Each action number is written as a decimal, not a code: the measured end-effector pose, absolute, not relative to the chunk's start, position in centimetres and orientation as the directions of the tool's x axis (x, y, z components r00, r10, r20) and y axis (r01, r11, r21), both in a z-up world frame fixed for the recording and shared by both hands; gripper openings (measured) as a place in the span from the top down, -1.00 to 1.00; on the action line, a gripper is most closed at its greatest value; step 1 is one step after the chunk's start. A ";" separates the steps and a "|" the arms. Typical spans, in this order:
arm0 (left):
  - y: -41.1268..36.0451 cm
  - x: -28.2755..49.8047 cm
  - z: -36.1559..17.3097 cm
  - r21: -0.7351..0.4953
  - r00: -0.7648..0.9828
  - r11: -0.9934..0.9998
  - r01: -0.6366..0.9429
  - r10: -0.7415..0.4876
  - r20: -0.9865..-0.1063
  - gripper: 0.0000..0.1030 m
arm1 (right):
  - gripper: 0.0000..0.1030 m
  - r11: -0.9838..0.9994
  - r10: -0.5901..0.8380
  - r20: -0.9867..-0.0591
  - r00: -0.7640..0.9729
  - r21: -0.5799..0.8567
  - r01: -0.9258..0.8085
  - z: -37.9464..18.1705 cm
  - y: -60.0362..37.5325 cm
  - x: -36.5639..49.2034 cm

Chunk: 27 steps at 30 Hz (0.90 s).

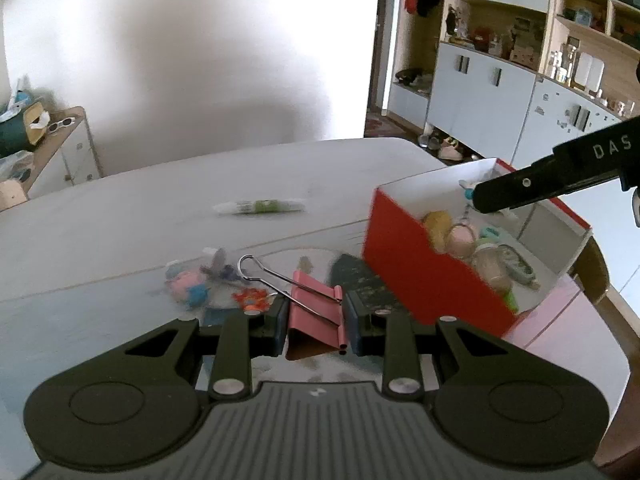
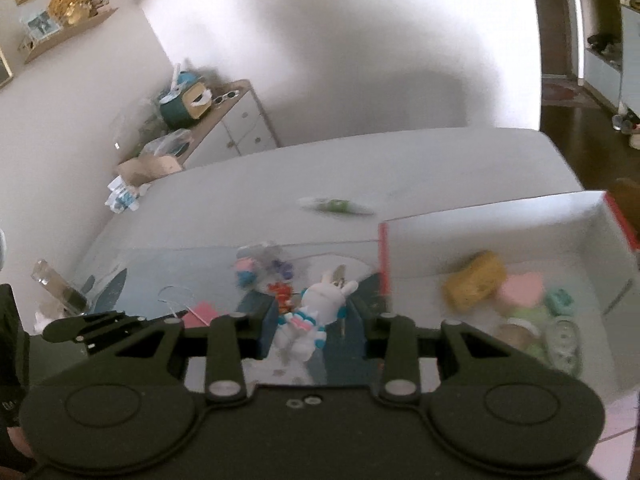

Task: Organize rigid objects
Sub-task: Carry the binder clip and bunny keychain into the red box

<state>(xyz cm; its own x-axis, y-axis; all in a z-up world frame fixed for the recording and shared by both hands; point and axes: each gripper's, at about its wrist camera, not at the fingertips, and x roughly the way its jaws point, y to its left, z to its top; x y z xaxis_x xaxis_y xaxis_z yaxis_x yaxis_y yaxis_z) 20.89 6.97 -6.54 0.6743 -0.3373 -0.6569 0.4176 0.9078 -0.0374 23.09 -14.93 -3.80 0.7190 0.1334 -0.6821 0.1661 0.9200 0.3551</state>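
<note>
pale grey table [image 1: 120,216], red open box [image 1: 416,276] at its right, green-and-clear packet [image 1: 260,207] further back, small colourful trinkets [image 1: 192,284] near the front, dark flat item [image 1: 360,280] beside the box

White wall [image 1: 180,60], possibly wooden shelving [image 1: 520,40] beside

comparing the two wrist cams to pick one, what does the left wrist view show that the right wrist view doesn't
Only the left wrist view shows the left tool shut on the pink metal binder clip, with the wall of white cabinets and wooden shelves behind. Only the right wrist view shows the right tool holding the white rabbit figurine keychain. Both show the red cardboard box with white inside, the yellow toy in it, and the grey table.
</note>
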 end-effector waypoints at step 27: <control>-11.7 23.1 -6.9 0.024 0.619 0.861 0.508 -0.346 -0.705 0.45 | 0.29 0.912 0.030 -0.692 0.721 0.313 0.263 -6.9 -29.5 15.2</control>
